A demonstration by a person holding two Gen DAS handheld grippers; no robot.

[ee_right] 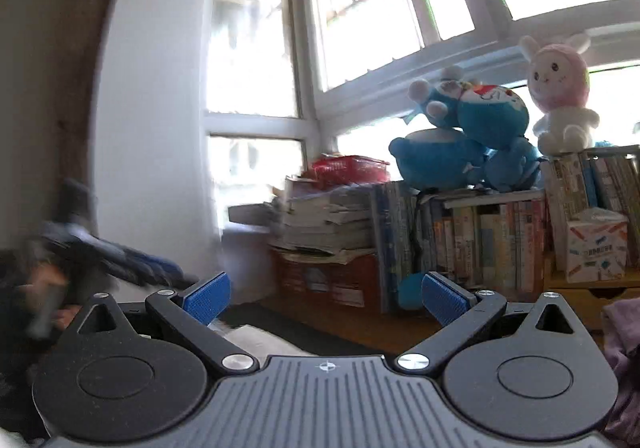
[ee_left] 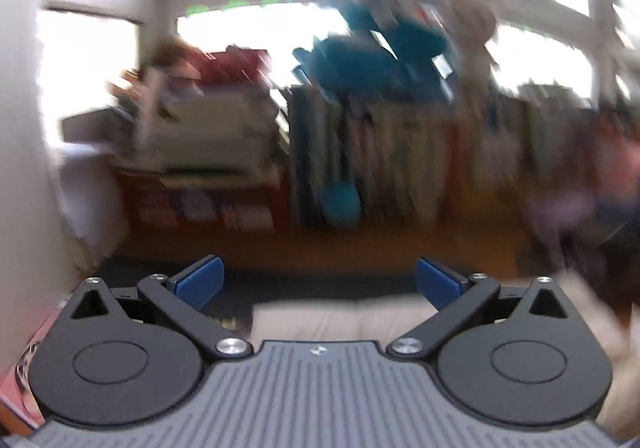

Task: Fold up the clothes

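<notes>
Pale garment [ee_left: 340, 318] lying blurred below left hand-held gripper [ee_left: 319, 282]; both hand-held grippers, right [ee_right: 326, 298], gaping empty; books [ee_right: 480, 244] standing behind.

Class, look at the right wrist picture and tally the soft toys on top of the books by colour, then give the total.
Blue soft toys: 2, stacked one on the other; a third blue shape beside them is too unclear to count.
Pink and white rabbit toy: 1
Total: 3
</notes>
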